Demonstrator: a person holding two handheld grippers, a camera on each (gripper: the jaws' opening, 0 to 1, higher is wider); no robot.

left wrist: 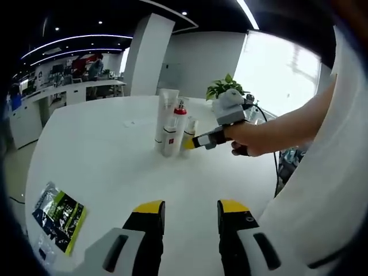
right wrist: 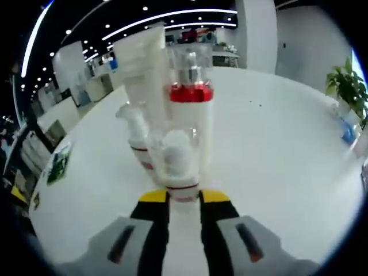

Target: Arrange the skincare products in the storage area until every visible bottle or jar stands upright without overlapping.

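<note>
On the white surface (left wrist: 103, 155) we see the skincare bottles (left wrist: 172, 127) standing upright in a tight cluster near its middle. Our right tool (right wrist: 184, 196) is clamped on a small pump bottle (right wrist: 183, 167) beside them, while our left tool (left wrist: 190, 209) hangs open, well apart

We can read no text anywhere: the red mark on the white bottle (left wrist: 170, 136) and the print on the green-and-black packet (left wrist: 58, 214) are both too small to make out
</note>
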